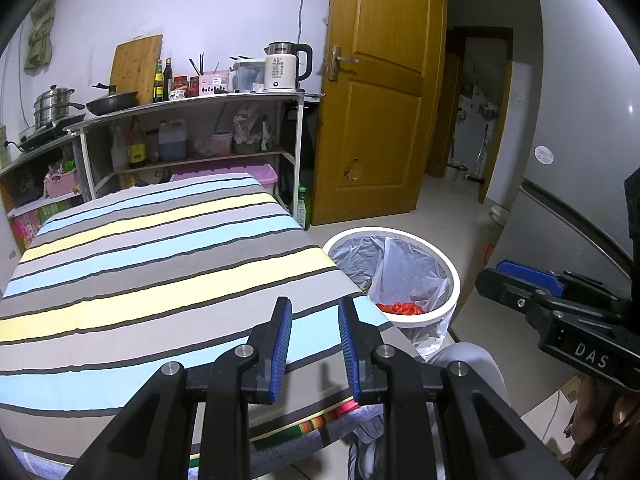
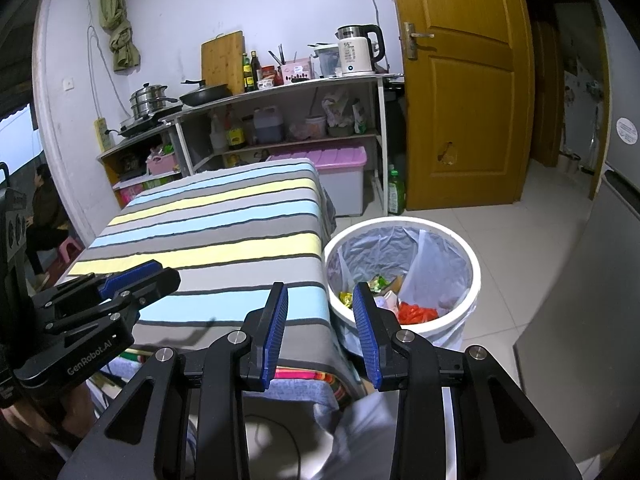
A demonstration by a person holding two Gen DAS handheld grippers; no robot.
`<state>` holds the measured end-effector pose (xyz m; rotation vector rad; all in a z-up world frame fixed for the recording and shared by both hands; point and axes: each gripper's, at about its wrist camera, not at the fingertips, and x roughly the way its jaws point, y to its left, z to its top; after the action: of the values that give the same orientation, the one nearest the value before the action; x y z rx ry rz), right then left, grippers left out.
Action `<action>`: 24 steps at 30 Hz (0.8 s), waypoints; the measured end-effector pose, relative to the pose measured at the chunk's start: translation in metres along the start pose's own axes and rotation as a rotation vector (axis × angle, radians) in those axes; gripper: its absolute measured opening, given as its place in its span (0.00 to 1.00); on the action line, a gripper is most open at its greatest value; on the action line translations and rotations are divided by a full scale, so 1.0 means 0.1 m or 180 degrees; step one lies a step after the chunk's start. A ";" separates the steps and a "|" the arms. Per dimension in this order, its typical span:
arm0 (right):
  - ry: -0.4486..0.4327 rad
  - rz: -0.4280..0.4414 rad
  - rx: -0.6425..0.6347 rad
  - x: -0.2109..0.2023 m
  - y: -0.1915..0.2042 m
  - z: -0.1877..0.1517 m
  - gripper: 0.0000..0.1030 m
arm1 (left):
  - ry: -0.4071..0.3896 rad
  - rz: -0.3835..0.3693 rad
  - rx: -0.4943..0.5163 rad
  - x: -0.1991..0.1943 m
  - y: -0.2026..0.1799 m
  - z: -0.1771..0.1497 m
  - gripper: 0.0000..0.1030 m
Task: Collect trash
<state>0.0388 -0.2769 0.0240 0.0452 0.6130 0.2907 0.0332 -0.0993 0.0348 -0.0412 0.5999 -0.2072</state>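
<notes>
Left wrist view: the left gripper is seen with its fingers parted, nothing gripped, over the striped worktop. Right wrist view: the right gripper is spread wider, empty too; trash is already piled inside the white bin beside the worktop.

A table is covered by a cloth striped in grey, blue and yellow; nothing is seen lying on it. Just beside its near right corner, a white trash bin lined with a bag is set on the tiled floor.
</notes>
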 end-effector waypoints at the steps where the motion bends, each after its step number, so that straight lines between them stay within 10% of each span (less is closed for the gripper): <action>1: 0.0000 0.0000 -0.0003 0.00 0.00 0.00 0.34 | 0.0002 -0.0001 0.0002 0.00 0.00 0.00 0.23; 24: 0.0026 0.0008 -0.0019 0.06 0.03 -0.01 0.34 | -0.0010 0.0010 0.0041 0.04 -0.03 0.02 0.23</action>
<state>0.0419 -0.2721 0.0202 0.0389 0.6202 0.2952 0.0376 -0.1029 0.0346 -0.0282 0.5953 -0.2080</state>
